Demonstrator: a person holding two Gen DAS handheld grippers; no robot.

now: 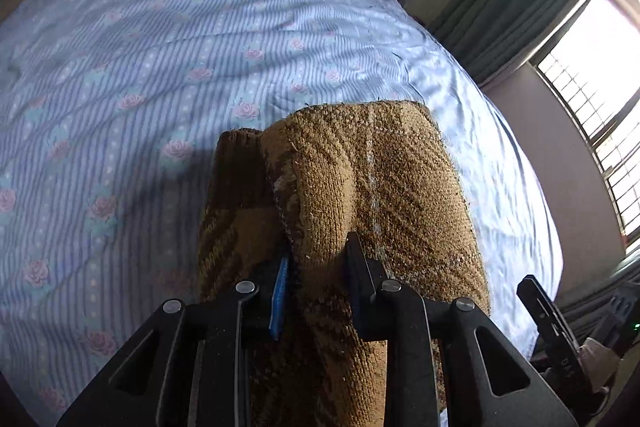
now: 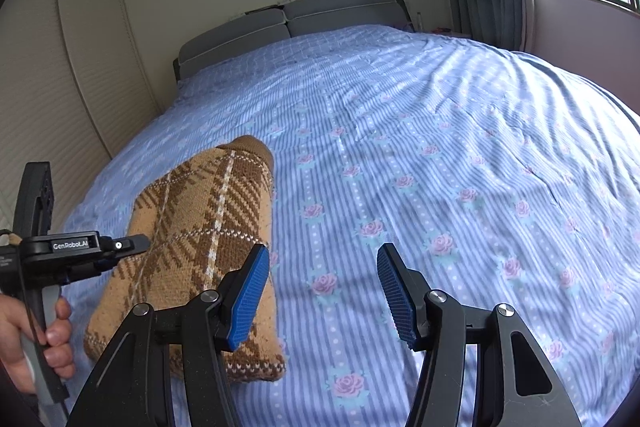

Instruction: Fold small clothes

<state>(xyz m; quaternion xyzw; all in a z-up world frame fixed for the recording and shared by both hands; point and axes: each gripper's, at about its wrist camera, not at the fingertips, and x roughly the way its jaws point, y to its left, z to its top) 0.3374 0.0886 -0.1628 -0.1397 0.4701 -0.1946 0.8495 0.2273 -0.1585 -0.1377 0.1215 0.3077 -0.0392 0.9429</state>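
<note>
My left tongs [image 1: 320, 263] pinch a ridge of the brown knit garment [image 1: 360, 187] on the bed [image 1: 120, 87].

I grip that bunched edge to carry it over for a fold, I judge, while my right tongs [image 2: 322, 291] hang wide and empty beside it, ready. My left view shows the pinch itself; my right view shows the garment's plaid face lying near the bed's edge.

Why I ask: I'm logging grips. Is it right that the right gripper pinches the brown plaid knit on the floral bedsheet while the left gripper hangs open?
No, swapped. The left wrist view shows the left gripper pinching the brown plaid knit; the right gripper hangs open above the floral bedsheet.
</note>
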